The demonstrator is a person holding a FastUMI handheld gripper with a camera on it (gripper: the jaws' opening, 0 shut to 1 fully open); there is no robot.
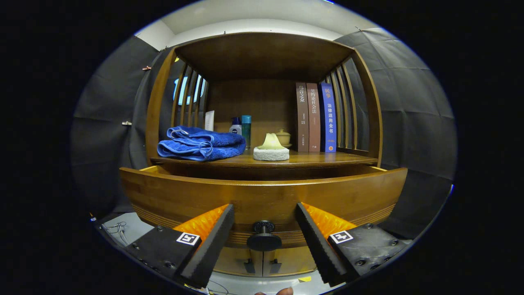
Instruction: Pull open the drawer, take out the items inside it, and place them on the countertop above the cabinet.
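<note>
Drawer (262, 194) sits pulled partly out at frame centre, its inside hidden. Gripper (264, 235) jaws stand released either side of its black knob (264, 237), not touching. Blue towel (200, 143) lies on the desk (327, 157) above.

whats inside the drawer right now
The drawer is pulled partly out, but its front panel hides the inside, so no contents can be made out. The gripper is open, its fingers either side of the knob, not touching it.
</note>
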